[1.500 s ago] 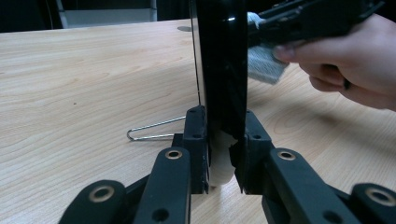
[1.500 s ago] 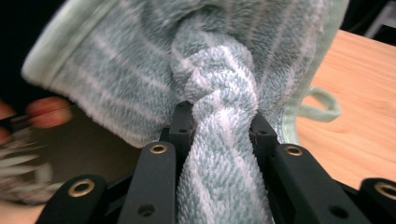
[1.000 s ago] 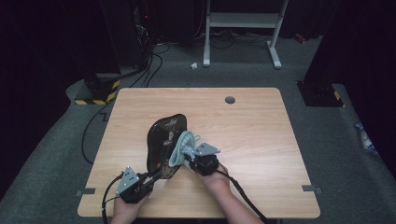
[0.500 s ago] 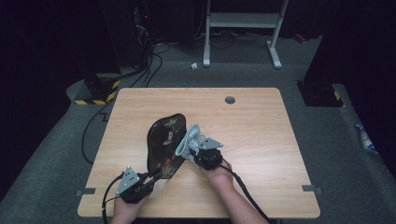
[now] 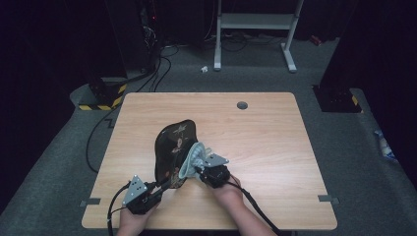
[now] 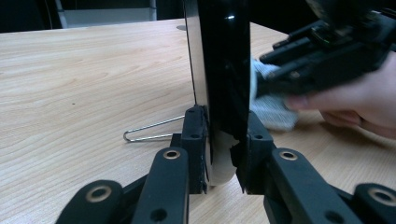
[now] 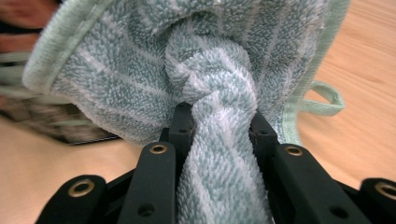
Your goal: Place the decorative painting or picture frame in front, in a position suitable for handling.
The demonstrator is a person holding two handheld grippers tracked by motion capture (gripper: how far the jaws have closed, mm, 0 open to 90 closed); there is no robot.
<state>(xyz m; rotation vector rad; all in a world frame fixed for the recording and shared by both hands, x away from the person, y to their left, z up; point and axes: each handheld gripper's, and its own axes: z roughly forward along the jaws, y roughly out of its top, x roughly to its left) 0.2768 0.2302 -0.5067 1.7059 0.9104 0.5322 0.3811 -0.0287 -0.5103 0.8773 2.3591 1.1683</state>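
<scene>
- Left gripper [image 5: 147, 192]: clamped on the near edge of the tray [image 5: 174, 152], which is held upright on the table [image 5: 265, 128], long axis running away from the person.
- Right gripper [image 5: 199, 170]: clamped on a bunched towel [image 5: 192, 156] (pale green), pressed to the tray's right face, just beyond the left gripper.
- Wire clip [image 6: 152, 130]: lying left of the tray.
</scene>
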